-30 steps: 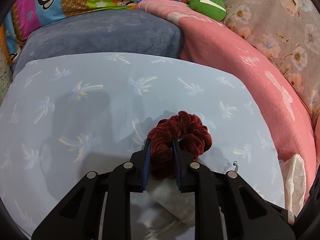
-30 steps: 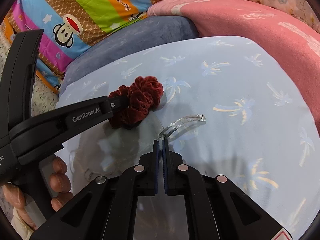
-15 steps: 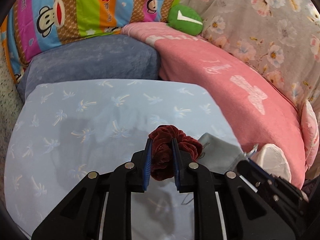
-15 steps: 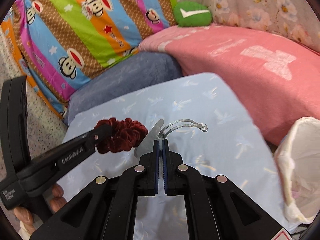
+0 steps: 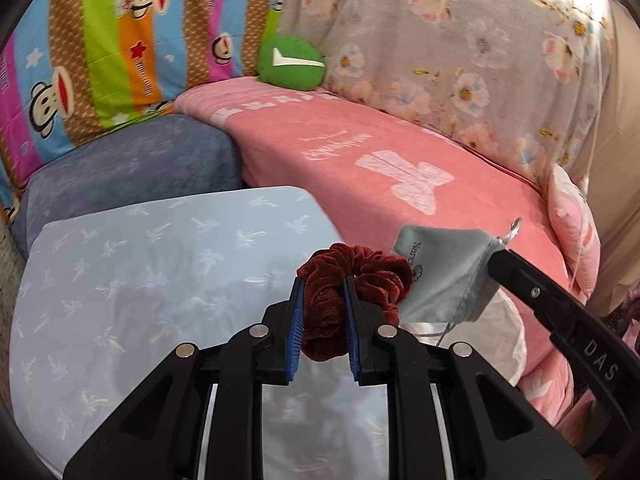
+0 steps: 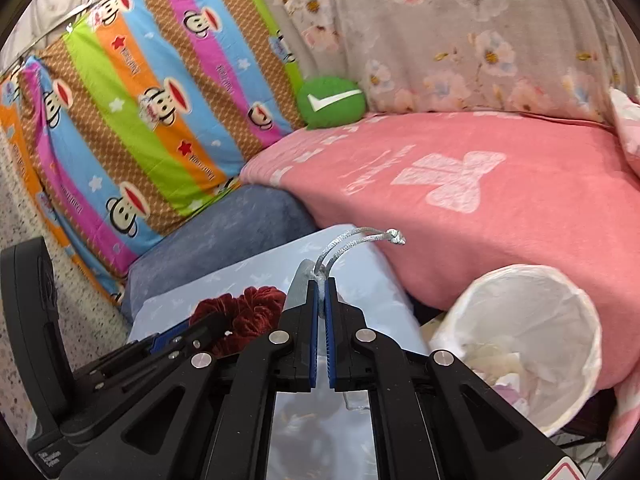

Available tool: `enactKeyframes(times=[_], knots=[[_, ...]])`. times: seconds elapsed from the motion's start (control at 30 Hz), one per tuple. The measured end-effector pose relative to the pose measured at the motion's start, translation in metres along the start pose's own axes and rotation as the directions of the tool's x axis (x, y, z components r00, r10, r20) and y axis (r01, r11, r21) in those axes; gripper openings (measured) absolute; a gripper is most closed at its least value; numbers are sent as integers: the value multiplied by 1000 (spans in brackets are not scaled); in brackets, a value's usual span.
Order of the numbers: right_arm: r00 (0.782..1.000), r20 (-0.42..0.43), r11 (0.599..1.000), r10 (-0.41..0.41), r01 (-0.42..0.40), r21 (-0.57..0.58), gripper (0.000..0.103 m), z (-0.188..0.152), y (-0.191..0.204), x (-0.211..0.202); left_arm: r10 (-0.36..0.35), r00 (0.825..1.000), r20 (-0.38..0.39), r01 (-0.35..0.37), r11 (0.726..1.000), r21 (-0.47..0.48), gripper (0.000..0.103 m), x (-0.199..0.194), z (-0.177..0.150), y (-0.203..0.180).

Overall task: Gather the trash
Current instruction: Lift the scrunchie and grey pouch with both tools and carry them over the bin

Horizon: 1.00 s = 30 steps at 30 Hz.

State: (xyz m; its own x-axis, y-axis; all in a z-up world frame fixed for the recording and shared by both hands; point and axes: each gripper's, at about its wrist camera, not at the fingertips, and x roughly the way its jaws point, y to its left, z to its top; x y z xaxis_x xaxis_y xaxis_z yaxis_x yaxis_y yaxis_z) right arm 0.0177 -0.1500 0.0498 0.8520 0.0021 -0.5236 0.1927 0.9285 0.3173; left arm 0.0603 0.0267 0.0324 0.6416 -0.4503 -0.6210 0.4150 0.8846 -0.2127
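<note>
My left gripper (image 5: 323, 284) is shut on a dark red velvet scrunchie (image 5: 352, 280) and holds it in the air above the pale blue pillow (image 5: 140, 280). The scrunchie also shows in the right wrist view (image 6: 244, 316). My right gripper (image 6: 322, 285) is shut on the top of a small grey drawstring pouch (image 5: 444, 272), whose silver cord (image 6: 360, 240) sticks out past the fingertips. The pouch hangs beside the scrunchie. A white-lined trash bin (image 6: 532, 340) with crumpled rubbish inside stands low at the right, below and right of the right gripper.
A pink blanket (image 6: 480, 184) covers the bed behind the bin. A grey-blue cushion (image 5: 128, 172), a striped monkey-print pillow (image 6: 140, 100), a green round cushion (image 6: 332, 102) and a floral cloth (image 5: 460, 60) lie further back.
Both grippers have risen and moved right with the scrunchie and the pouch, away from the blue pillow. The trash bin now shows larger and closer in the right wrist view.
</note>
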Motion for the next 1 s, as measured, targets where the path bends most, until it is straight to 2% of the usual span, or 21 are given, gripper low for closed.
enactKeyframes(times=[0.27, 0.53, 1.0], knots=[[995, 62, 996, -74, 70, 57, 3, 10, -57, -40, -67, 998, -14, 68, 994, 84, 18, 8, -3, -57], [984, 101, 982, -146, 132, 136, 3, 14, -114, -67, -102, 994, -44, 107, 985, 136, 18, 20, -7, -97], [968, 119, 956, -221, 191, 223, 3, 9, -172, -91, -137, 985, -106, 157, 964, 215, 16, 43, -17, -152]])
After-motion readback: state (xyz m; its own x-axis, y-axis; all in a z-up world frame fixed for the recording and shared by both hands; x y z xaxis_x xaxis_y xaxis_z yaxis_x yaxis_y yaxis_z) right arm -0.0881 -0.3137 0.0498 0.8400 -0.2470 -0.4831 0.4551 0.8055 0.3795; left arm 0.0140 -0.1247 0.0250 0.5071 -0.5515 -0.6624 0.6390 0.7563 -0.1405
